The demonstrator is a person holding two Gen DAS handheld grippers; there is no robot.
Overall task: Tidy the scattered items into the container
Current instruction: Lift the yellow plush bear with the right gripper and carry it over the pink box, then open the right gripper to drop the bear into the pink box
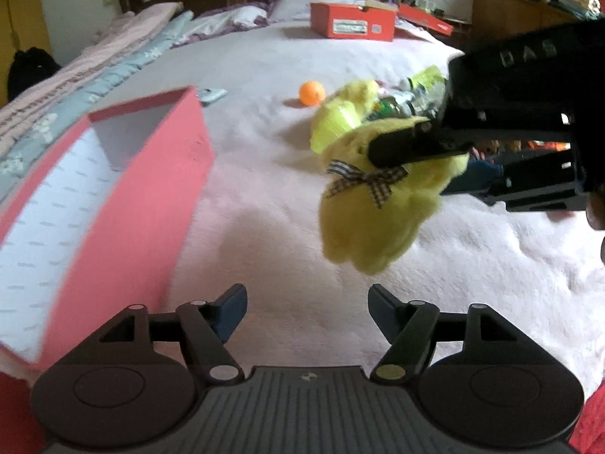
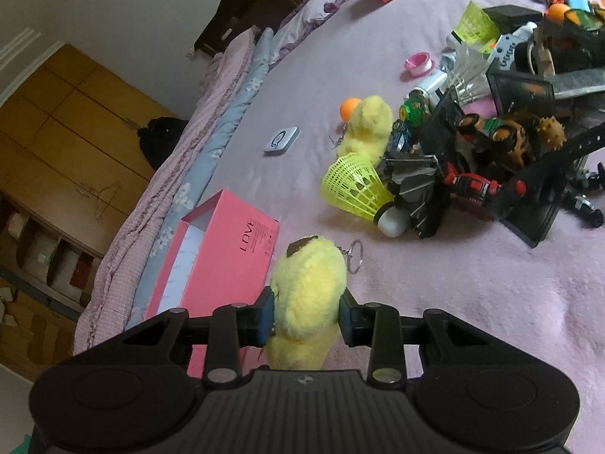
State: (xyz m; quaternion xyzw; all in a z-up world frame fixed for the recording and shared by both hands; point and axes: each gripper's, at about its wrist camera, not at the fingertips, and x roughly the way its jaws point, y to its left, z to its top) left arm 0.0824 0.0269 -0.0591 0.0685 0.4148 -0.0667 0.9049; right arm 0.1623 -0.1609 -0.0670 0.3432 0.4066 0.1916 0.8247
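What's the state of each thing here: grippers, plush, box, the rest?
Left gripper: open, nothing between its fingers.
Right gripper: shut on the yellow plush chick, held off the bed.
Pink box: open, no lid on it.
Second plush chick: lying on the bed beside the toy pile.
Yellow shuttlecock: on its side.
Orange ball: resting on the bed.

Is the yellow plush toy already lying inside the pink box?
No, the yellow plush toy is clamped in the right gripper, beside the pink box.
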